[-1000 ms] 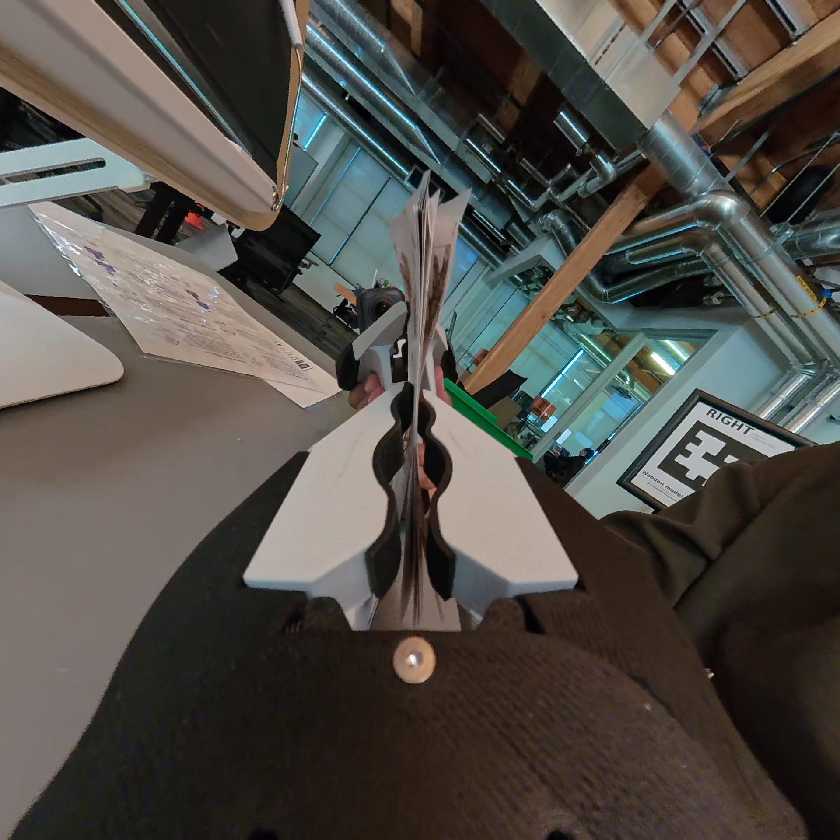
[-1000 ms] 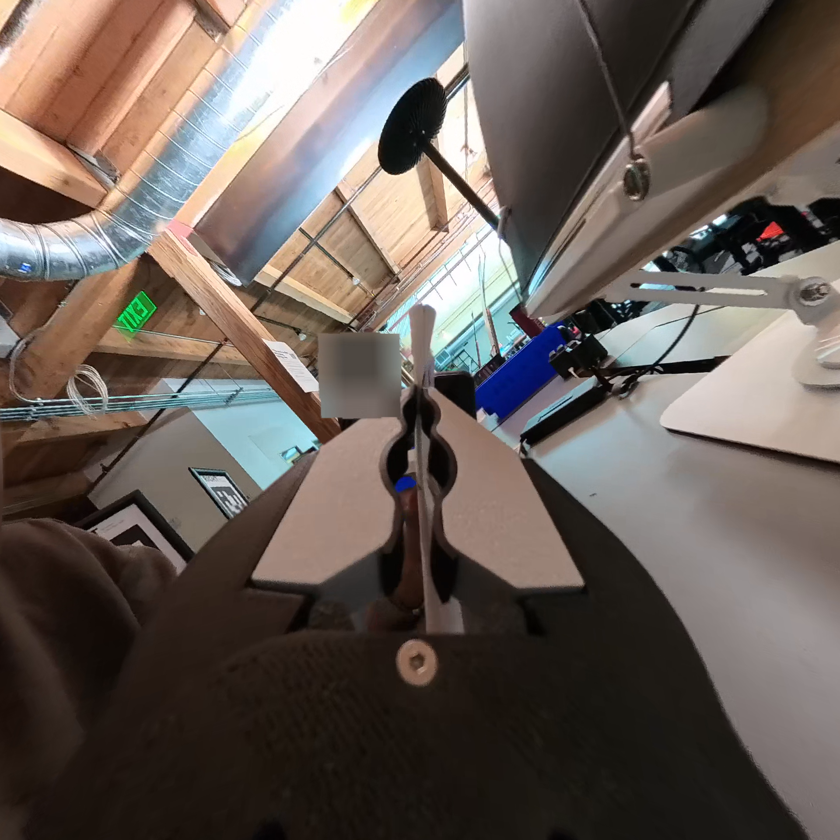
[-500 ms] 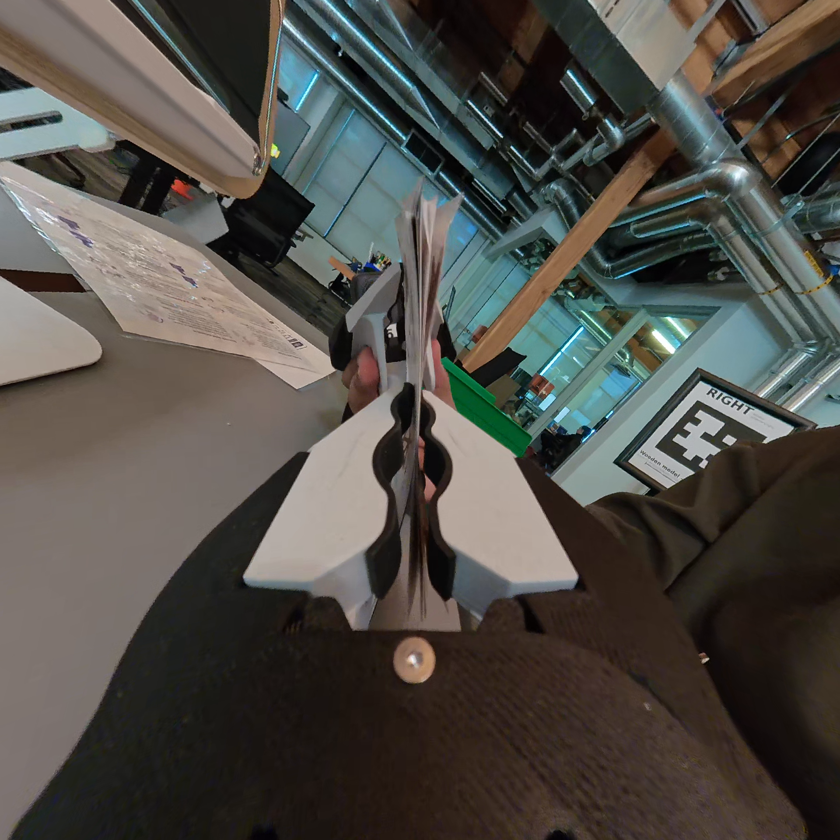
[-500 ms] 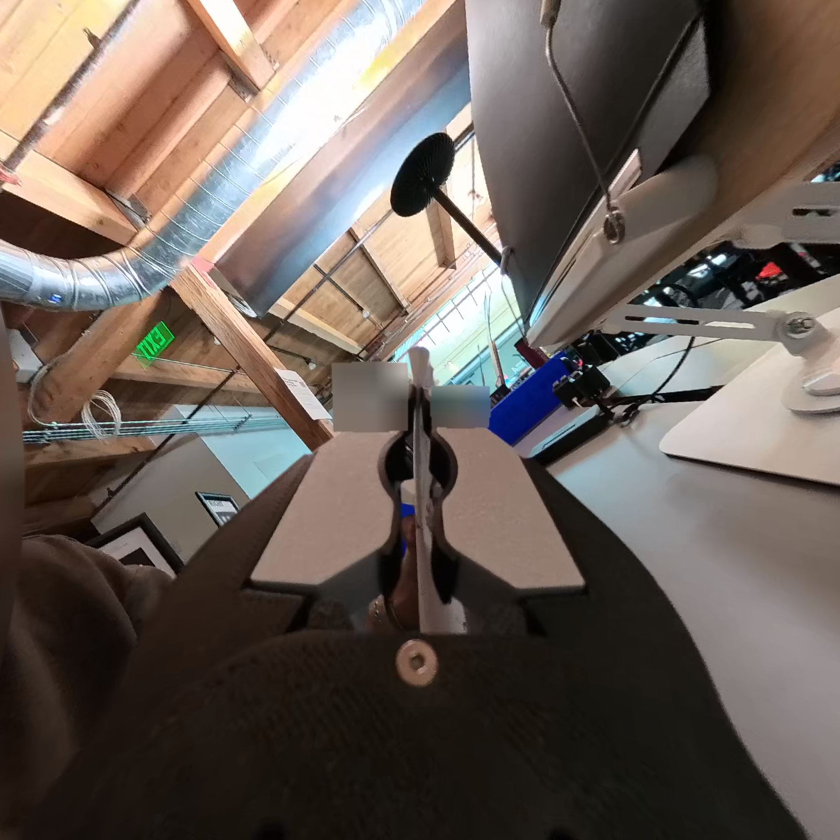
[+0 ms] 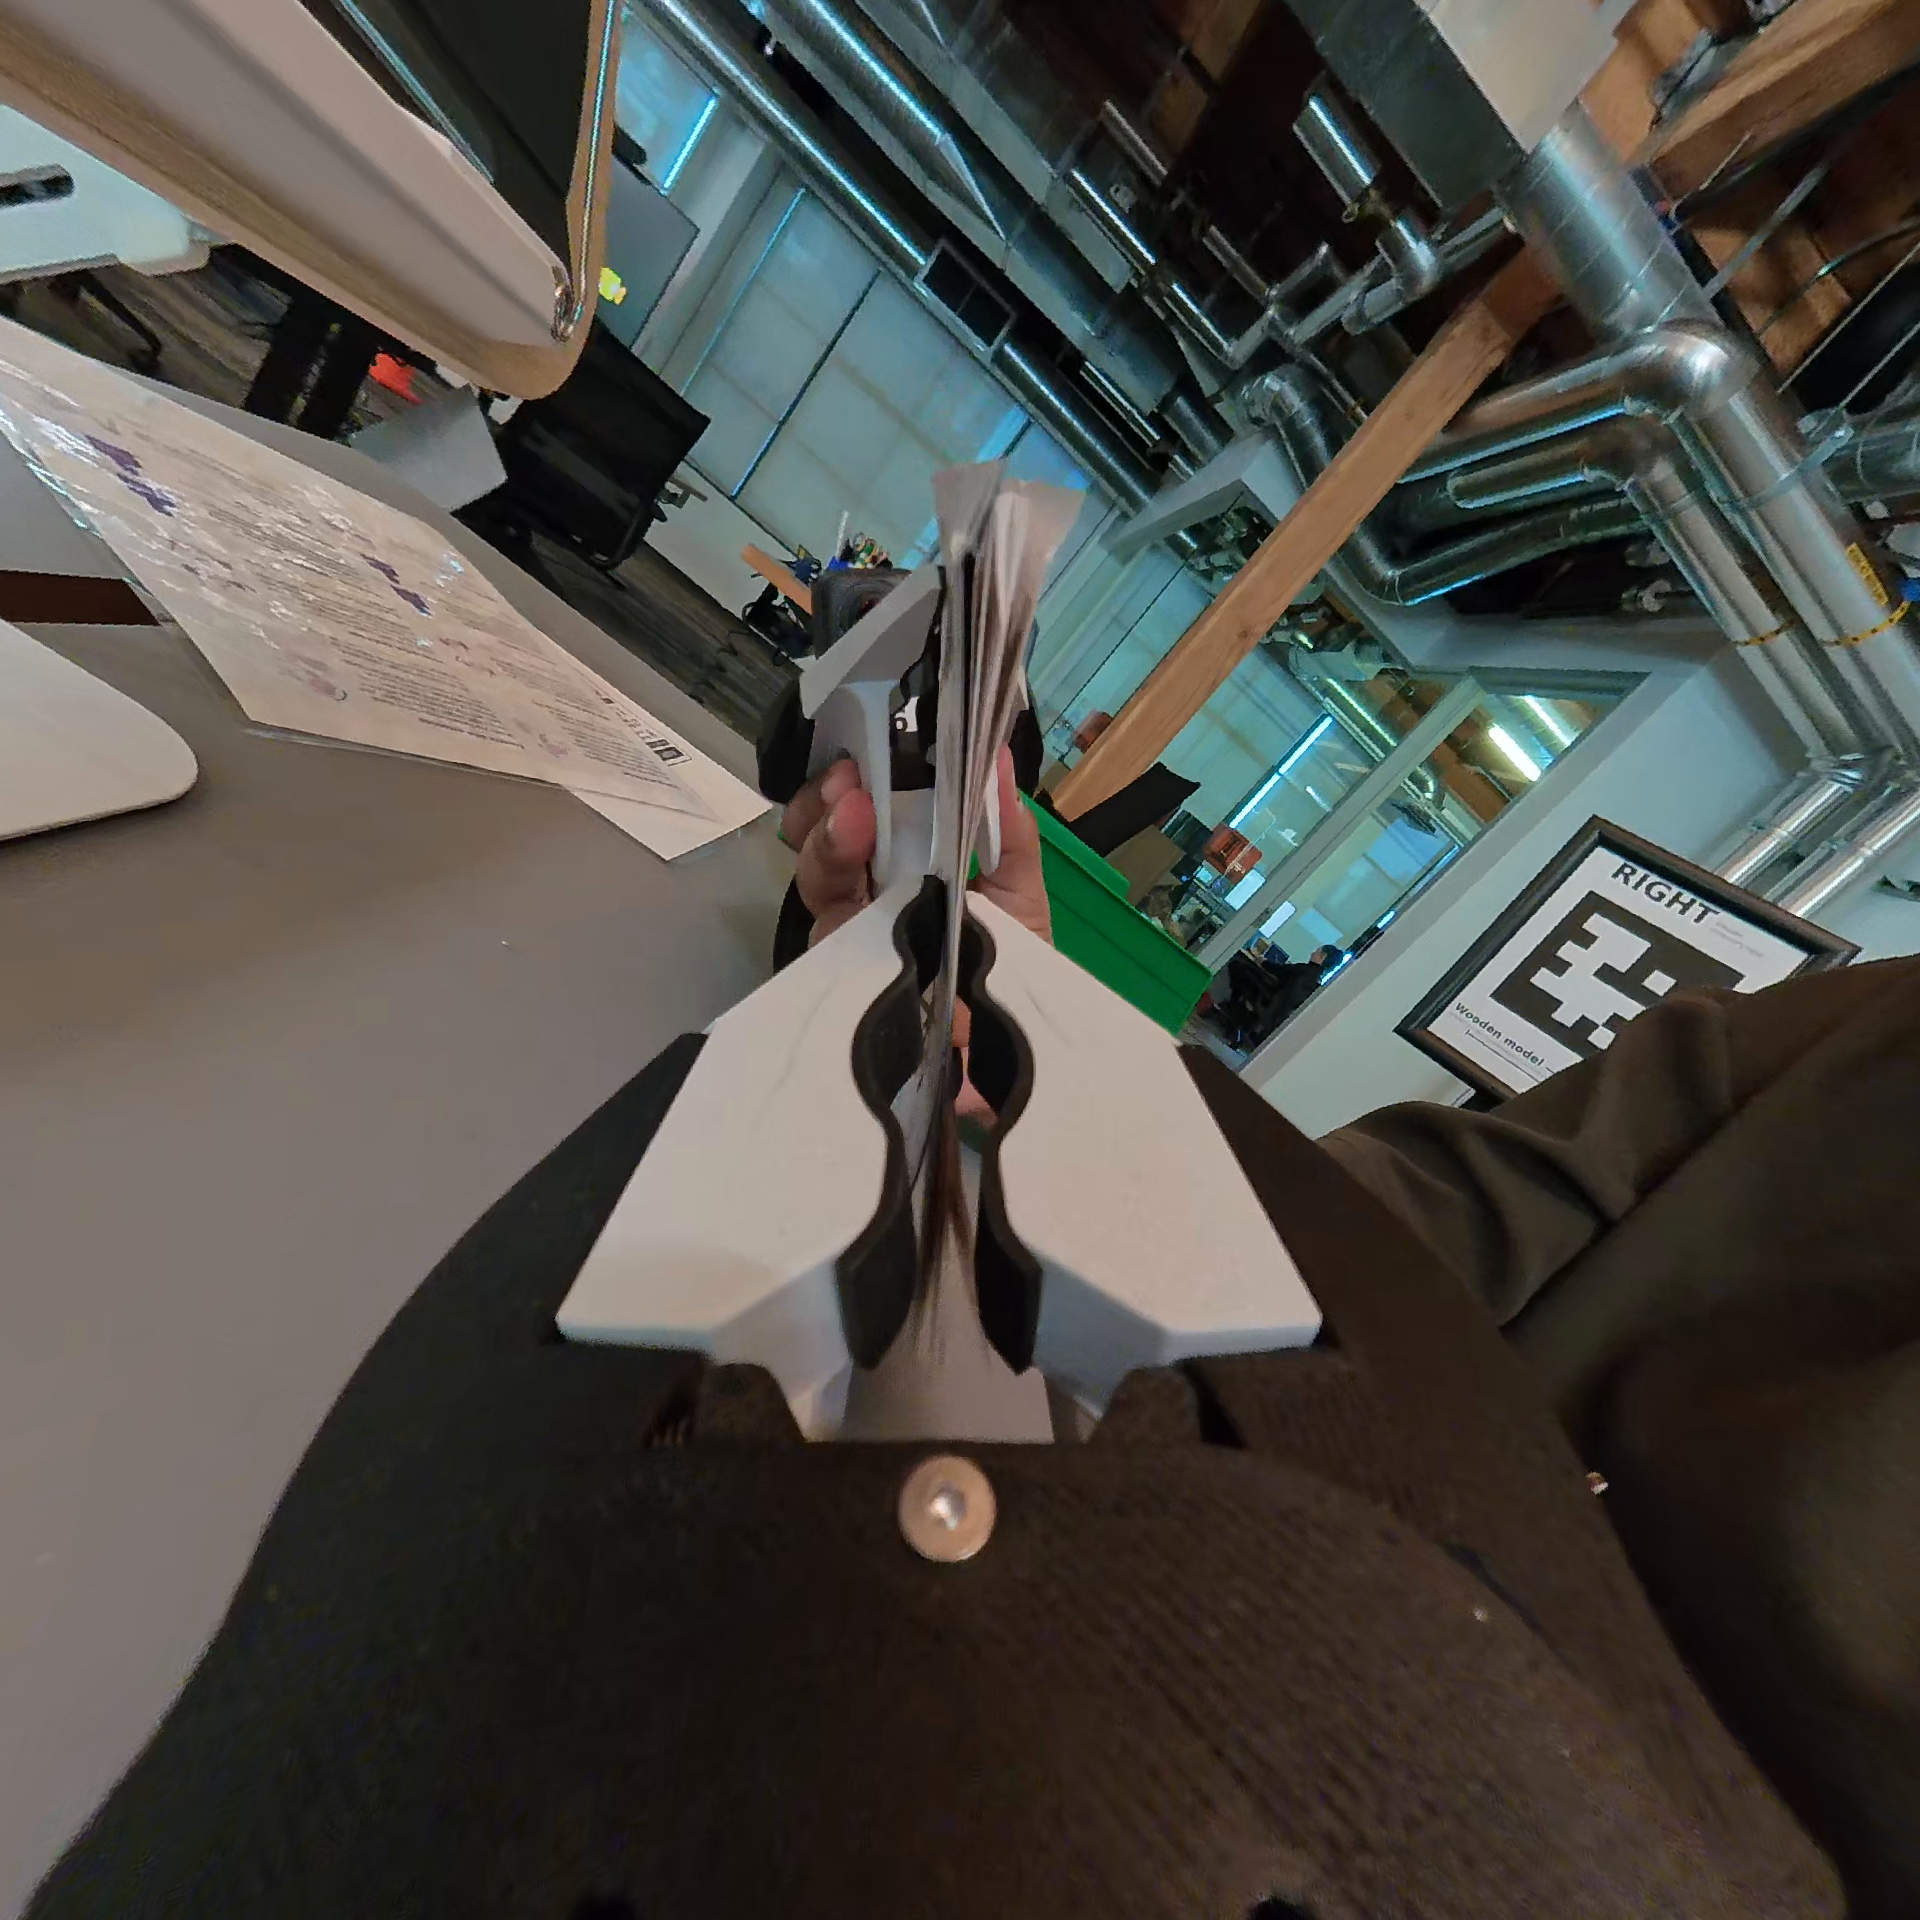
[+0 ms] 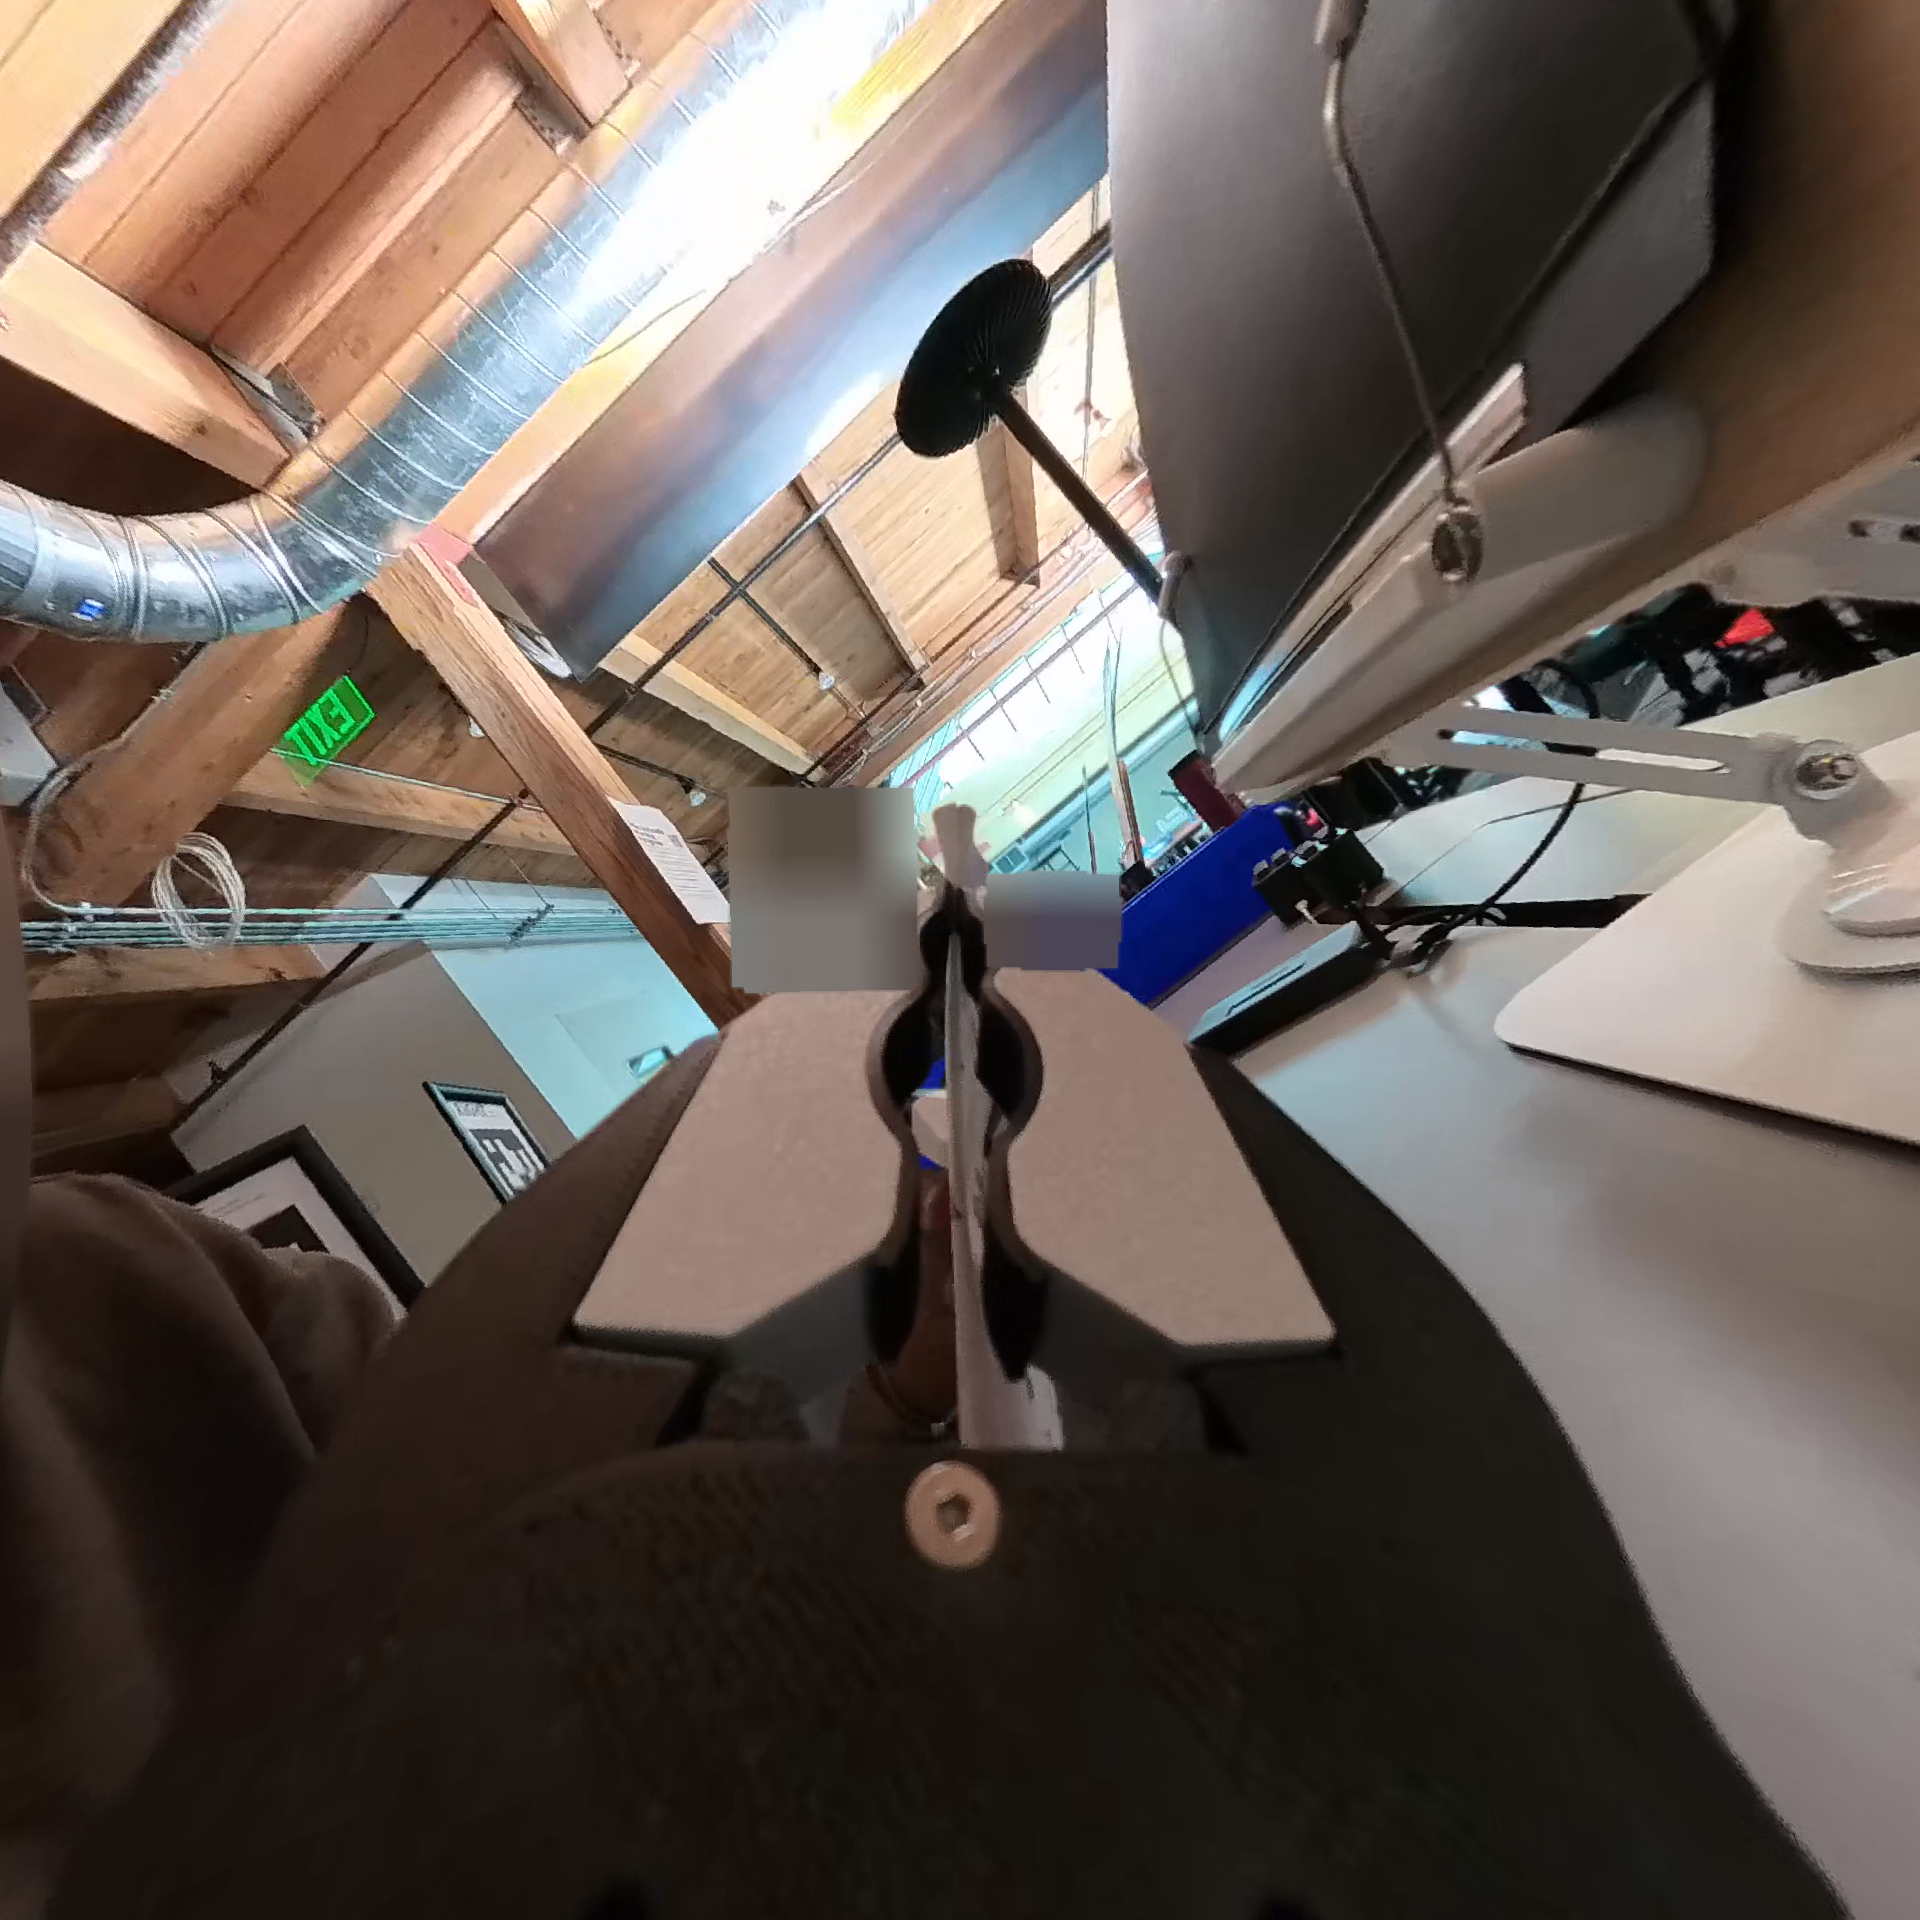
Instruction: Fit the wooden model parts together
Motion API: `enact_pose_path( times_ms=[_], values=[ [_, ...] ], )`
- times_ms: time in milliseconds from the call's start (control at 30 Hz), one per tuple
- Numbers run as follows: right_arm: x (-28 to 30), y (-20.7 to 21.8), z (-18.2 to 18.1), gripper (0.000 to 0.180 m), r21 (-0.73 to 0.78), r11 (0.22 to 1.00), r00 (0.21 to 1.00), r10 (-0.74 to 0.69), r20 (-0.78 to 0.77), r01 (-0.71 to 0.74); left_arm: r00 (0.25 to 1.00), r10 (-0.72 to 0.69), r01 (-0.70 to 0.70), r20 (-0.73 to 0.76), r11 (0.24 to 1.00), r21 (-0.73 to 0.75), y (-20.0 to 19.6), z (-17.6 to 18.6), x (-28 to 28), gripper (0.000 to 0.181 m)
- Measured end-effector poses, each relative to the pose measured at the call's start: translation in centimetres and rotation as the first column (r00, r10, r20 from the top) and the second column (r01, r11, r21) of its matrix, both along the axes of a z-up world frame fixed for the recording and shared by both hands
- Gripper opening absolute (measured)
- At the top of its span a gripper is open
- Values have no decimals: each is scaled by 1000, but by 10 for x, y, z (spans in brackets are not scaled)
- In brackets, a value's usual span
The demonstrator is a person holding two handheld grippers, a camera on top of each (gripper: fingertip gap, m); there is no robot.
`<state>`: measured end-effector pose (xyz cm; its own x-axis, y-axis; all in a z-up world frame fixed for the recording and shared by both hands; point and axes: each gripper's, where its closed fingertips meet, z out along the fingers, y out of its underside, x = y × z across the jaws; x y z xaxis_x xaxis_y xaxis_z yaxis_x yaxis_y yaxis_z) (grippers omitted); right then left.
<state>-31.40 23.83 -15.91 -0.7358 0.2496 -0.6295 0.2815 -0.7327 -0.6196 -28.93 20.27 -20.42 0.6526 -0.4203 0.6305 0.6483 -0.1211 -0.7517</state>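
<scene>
My left gripper (image 5: 940,914) is raised off the table and shut on a thin stack of pale wooden model sheets (image 5: 982,623), seen edge-on with dark edges and fanning out above the fingertips. Just behind the stack, a person's hand (image 5: 831,831) holds the grey right gripper (image 5: 862,675). In the right wrist view my right gripper (image 6: 956,997) is shut on a thin pale flat wooden part (image 6: 958,852), edge-on, its tip sticking out past the fingertips. Whether the two held pieces touch is hidden.
A grey table (image 5: 312,1039) lies below, with a laminated sheet (image 5: 312,592) and a white monitor base (image 5: 62,758); the monitor (image 6: 1403,260) hangs overhead. A green bin (image 5: 1101,935), a framed marker sign (image 5: 1621,956) and a blue bin (image 6: 1195,894) are farther off. The left gripper's tips are roughly 6 centimeters from the right gripper's. Between my right fingertips and the monitor (image 6: 1403,260) there is roughly 11 centimeters.
The right gripper and the hand holding it have come closer to the left gripper's stack. Both views have tilted slightly. Both grippers stay shut on their pieces.
</scene>
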Motion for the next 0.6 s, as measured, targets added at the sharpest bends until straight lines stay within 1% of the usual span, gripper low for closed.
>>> enact_pose_path(
  times_ms=[100, 367, 400, 433, 467, 500, 600],
  values=[
    [-2, 4, -1, 2, -31, 999, 1000, -12, 5, 13, 1000, -18, 18, -9, 1000, -19, 1, -3, 3, 0],
    [-2, 6, -2, 0, -7, 1000, 1000, -16, 11, 16, 1000, -22, 22, -12, 999, -36, 2, -5, 4, 0],
    [-2, 7, -2, 0, -16, 1000, 1000, -24, 10, 24, 1000, -26, 25, -14, 999, -39, 2, -6, 5, 0],
    [-2, 10, -2, 5, -40, 999, 999, -33, 9, 33, 999, -36, 35, -20, 998, -48, 3, -7, 7, 0],
    [-3, 12, -2, 4, -57, 998, 999, -32, 13, 32, 999, -42, 40, -29, 998, -57, 3, -8, 9, 0],
    [-3, 14, -3, 0, -54, 998, 999, -30, 21, 31, 999, -40, 38, -33, 997, -63, 4, -9, 9, 0],
    [-1, 11, 0, 0, -18, 1000, 1000, -18, 20, 18, 999, -39, 38, -24, 998, -56, 3, -8, 8, 0]
  ],
)
